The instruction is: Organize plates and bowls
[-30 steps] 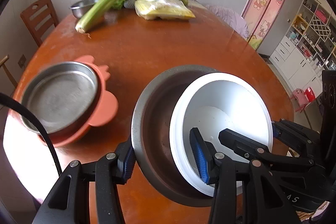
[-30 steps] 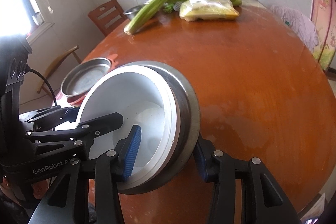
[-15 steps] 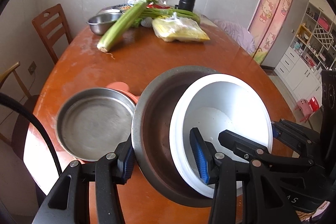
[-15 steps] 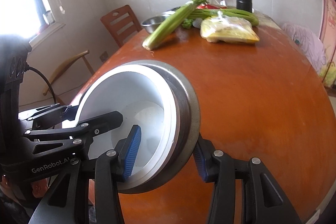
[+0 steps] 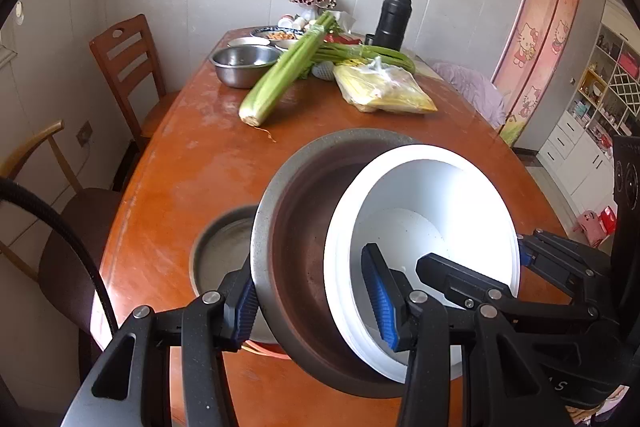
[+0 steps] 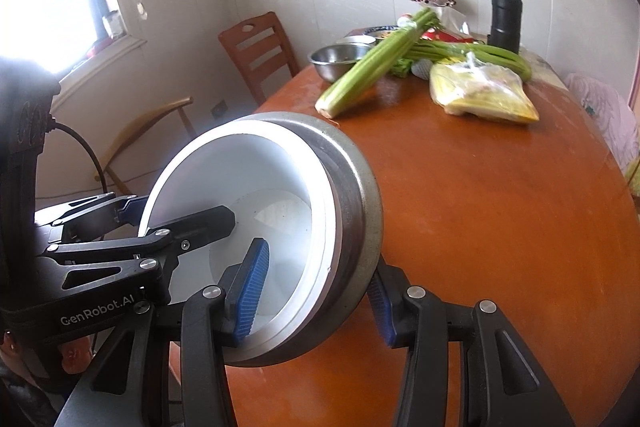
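A white bowl sits nested inside a steel bowl, and the stack hangs tilted above the table. My left gripper is shut on its left rim, one pad outside the steel wall and one inside the white bowl. My right gripper is shut on the opposite rim in the same way, around the white bowl and the steel bowl. Each gripper shows in the other's view: the right gripper and the left gripper. Below the stack a shallow steel plate rests on an orange plate, mostly hidden.
On the far end of the round wooden table lie celery, a steel mixing bowl, a yellow bag and a black flask. Wooden chairs stand to the left. A cable trails from my left gripper.
Both grippers have risen and carried the nested bowls toward the left. The steel plate on the orange plate has slid from the left of the stack to under it.
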Demonstrator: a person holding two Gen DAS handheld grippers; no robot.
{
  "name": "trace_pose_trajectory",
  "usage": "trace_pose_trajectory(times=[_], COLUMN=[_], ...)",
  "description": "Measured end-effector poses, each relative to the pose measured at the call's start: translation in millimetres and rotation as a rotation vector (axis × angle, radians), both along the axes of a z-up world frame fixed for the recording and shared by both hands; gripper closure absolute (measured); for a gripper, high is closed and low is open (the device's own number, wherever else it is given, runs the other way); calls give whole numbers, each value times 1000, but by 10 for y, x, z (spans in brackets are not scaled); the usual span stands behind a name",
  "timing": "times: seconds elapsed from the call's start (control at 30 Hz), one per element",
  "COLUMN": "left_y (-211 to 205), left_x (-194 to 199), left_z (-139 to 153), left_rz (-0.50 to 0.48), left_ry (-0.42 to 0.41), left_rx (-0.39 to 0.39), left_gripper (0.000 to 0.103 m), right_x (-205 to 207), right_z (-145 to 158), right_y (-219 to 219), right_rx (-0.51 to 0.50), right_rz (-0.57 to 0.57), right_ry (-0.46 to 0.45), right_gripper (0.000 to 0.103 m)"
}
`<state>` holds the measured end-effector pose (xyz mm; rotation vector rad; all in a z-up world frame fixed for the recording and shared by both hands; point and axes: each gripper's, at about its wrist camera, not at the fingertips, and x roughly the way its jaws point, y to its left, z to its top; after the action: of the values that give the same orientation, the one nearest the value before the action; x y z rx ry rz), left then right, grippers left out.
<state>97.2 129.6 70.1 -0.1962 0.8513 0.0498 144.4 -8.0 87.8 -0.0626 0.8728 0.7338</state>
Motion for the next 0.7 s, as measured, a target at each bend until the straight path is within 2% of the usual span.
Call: trace_pose_trajectory(times=[0.33,0.7], left_y=[322,540], left_x=[39,90], left_z=[3,-244], left_rz=[27,46], left_ry=[0,43], left_rx=[-18,-38], left_gripper=[55,55], right_x=[108,192], right_z=[48,-189], right_y=[348,595], right_rx=[-5,-28], right_rz=[24,38], right_ry=[2,49], right_gripper=[53,53])
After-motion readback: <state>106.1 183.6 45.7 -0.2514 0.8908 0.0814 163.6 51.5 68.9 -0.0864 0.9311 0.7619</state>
